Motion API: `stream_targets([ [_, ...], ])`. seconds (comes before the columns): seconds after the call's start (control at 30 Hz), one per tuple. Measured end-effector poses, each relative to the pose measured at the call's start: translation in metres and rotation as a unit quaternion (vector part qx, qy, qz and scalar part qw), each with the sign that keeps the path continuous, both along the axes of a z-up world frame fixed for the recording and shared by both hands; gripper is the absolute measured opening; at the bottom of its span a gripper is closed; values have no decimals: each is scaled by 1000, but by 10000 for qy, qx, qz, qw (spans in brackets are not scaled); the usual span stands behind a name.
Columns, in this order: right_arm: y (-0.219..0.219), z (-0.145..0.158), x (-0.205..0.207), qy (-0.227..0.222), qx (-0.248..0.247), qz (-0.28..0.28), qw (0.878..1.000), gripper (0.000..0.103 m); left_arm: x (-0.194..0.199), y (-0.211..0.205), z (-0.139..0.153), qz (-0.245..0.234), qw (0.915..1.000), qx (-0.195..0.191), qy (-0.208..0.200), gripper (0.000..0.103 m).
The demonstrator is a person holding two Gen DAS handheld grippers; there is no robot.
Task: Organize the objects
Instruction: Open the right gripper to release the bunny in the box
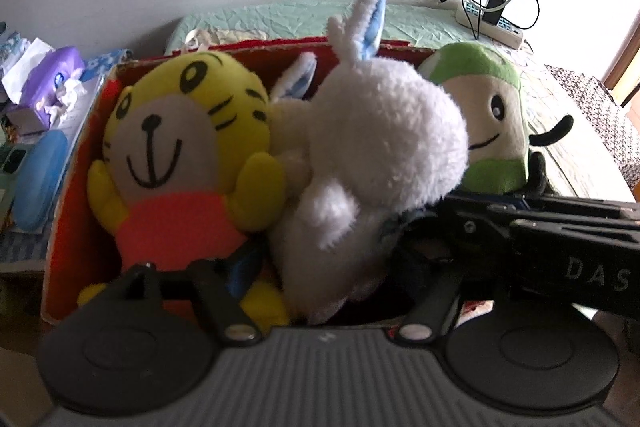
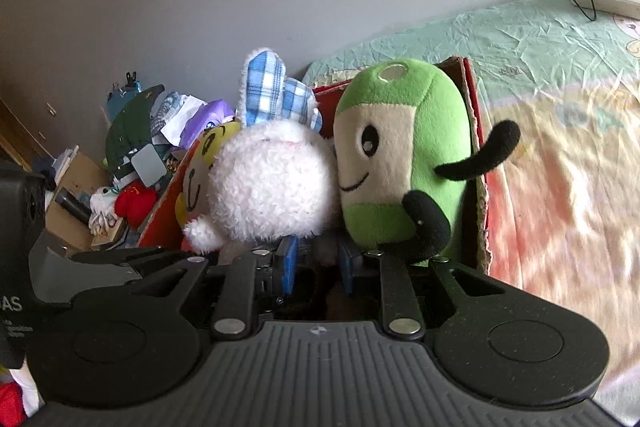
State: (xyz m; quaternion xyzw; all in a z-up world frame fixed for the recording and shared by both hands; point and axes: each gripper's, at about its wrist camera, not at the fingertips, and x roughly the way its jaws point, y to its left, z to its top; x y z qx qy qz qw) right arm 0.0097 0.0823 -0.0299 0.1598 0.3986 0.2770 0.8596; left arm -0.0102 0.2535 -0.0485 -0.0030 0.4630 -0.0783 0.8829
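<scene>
White rabbit plush (image 1: 360,155) upright in red box (image 1: 72,163), ears up

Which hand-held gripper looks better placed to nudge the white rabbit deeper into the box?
Probably right: the right hand-held gripper sits shut under the white rabbit; the left hand-held gripper stands open.

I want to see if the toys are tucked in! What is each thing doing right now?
Red box: open, holding three toys.
Yellow tiger: in the box, facing out.
White bunny: in the box, between the others.
Green toy: upright in the box.
Left gripper: open around the bunny.
Right gripper: shut.
</scene>
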Motion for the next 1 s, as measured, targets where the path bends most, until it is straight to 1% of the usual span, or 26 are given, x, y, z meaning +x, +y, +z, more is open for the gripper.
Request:
stream_targets([
  [0.2,-1,0,-5,-60,4,-78,10000,21,-3,-4,-2,36,9999,45,-96,80],
  [0.4,-3,2,-9,-30,-15,-148,9999,21,-3,-8,-3,87,9995,24,-290,88],
  [0.43,-4,3,-10,-35,5,-180,9998,22,-3,-10,-3,93,9995,40,-304,90],
  [0.6,-10,5,-13,-73,131,-263,9995,23,-2,-18,-4,206,9992,37,-338,93],
  [0.73,-17,8,-15,-90,315,-326,9989,30,6,-22,-4,183,9998,-15,-79,95],
  [0.8,-20,11,-18,-132,365,-347,9986,35,7,-25,-3,167,9999,36,-17,95],
  [0.87,-22,14,-22,-164,374,-381,9984,40,6,-29,-1,182,9997,132,-35,93],
  [0.9,-25,17,-25,-185,400,-416,9982,42,5,-31,1,172,9997,183,-73,88],
  [0.93,-27,20,-27,-229,435,-432,9979,43,2,-34,5,158,9995,247,-128,87],
  [1.0,-32,29,-32,-355,440,-485,9972,45,-4,-39,13,162,9989,373,-248,89],
])
